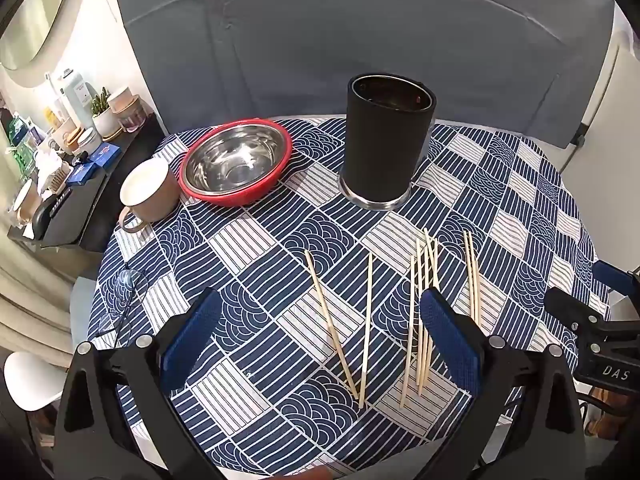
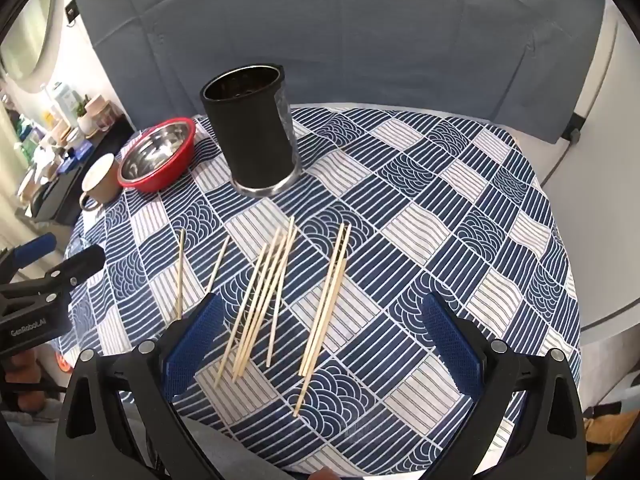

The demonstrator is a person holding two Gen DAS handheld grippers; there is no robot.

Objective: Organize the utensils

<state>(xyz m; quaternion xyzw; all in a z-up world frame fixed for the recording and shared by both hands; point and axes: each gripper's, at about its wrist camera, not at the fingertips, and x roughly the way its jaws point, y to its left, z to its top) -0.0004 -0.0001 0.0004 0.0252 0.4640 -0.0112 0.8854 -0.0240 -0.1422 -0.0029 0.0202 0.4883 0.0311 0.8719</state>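
Right wrist: slender wooden chopsticks (image 2: 264, 304)

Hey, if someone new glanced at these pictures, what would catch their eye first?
Probably the chopsticks scattered loose across the near half of the blue patterned tablecloth. Behind them stands a tall black holder, empty as far as shows, with a red bowl and a mug to its left.

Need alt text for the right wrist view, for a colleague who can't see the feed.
Pale wooden chopsticks lie scattered flat on a blue-and-white patterned tablecloth, beneath the open, empty right gripper. Behind them stands an upright black cylindrical utensil holder, with a red-rimmed steel bowl and beige mug to its left.
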